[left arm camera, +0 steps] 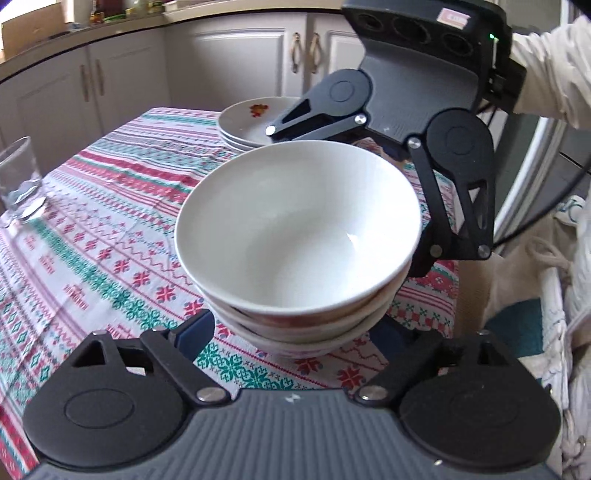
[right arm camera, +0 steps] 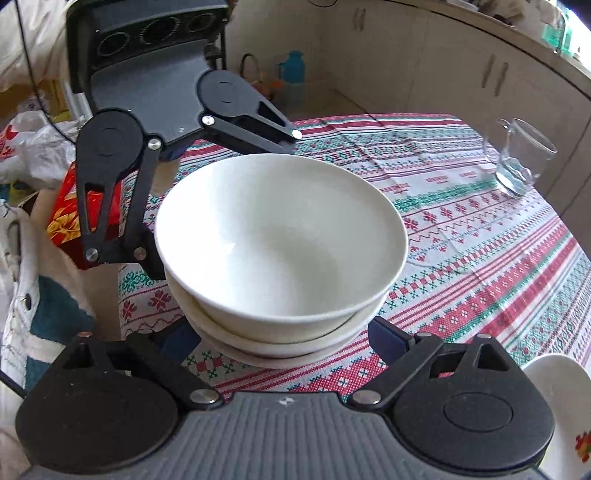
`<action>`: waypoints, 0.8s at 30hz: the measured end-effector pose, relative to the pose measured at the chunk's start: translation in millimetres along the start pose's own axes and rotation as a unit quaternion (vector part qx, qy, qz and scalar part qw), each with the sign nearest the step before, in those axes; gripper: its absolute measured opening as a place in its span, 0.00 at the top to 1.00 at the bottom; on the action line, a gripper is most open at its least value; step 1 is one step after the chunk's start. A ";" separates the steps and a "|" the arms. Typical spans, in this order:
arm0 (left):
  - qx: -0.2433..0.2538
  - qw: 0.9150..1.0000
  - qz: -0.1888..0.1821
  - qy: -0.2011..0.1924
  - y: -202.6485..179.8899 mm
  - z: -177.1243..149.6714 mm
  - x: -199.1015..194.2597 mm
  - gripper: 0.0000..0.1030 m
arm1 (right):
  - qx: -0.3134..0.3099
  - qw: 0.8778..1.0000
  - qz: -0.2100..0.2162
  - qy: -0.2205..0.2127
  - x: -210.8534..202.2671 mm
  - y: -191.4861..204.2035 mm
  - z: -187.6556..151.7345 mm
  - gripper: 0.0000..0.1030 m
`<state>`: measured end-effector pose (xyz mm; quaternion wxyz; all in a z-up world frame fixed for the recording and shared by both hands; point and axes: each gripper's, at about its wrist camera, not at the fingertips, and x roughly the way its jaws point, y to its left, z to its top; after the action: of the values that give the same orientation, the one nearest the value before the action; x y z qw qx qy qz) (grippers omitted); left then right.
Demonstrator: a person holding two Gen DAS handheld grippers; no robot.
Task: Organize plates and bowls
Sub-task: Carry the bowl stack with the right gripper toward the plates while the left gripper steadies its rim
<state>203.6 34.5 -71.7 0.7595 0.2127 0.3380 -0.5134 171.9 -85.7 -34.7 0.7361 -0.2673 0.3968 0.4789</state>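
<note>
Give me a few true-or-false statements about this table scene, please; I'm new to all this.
1. The white ceramic bowls are nested in a stack. True.
2. The top bowl holds soup. False: it is empty.
3. A clear glass mug stands on the patterned red, green and white tablecloth. True.
4. The stack of white plates with a flower motif sits inside the bowls. False: it sits apart, on the cloth behind them.
5. The left claw and right claw flank the bowls from opposite sides. True.

Daylit kitchen, pale cabinets [left arm camera: 122,81] under a countertop [left arm camera: 110,29].
</note>
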 end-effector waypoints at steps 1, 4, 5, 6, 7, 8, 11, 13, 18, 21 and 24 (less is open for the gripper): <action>0.002 1.000 -0.005 0.000 1.6 0.4 1.1 0.12 | 0.001 1.000 0.004 0.002 0.6 -1.7 0.2 0.06; 0.013 1.000 -0.019 -0.001 3.6 0.7 3.2 0.15 | 0.006 1.000 0.016 0.005 0.8 -4.3 0.2 0.09; 0.015 1.000 -0.025 0.000 5.4 1.3 4.4 0.15 | 0.007 1.000 0.020 0.005 0.8 -4.9 0.3 0.09; 0.015 0.999 -0.028 0.001 6.0 1.9 4.8 0.16 | 0.009 1.000 0.022 0.007 0.7 -5.5 1.0 0.10; 0.017 0.999 -0.029 0.001 5.9 1.9 4.5 0.16 | 0.010 1.000 0.026 0.008 0.6 -5.8 1.4 0.12; 0.019 0.999 -0.030 0.001 6.0 1.7 4.5 0.16 | 0.011 0.999 0.029 0.009 0.7 -6.2 1.8 0.12; 0.021 0.999 -0.034 0.000 8.0 1.0 5.7 0.16 | 0.013 0.999 0.031 0.011 0.7 -5.9 2.9 0.13; 0.023 0.999 -0.037 0.000 9.6 1.2 6.6 0.16 | 0.014 0.999 0.034 0.012 0.5 -6.5 2.6 0.13; 0.034 0.998 -0.047 0.006 12.1 3.2 7.0 0.16 | 0.011 0.999 0.040 0.020 -1.2 -7.7 4.7 0.13; 0.038 0.998 -0.050 0.007 12.6 3.0 7.8 0.16 | 0.010 0.999 0.041 0.024 -1.6 -8.1 5.8 0.13; 0.038 0.998 -0.052 0.008 13.0 2.8 7.5 0.17 | 0.011 0.999 0.043 0.025 -2.0 -8.4 6.1 0.13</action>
<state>218.3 32.9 -75.6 0.7204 0.2276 0.3347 -0.5632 181.2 -85.3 -29.6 0.7071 -0.2540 0.4316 0.4992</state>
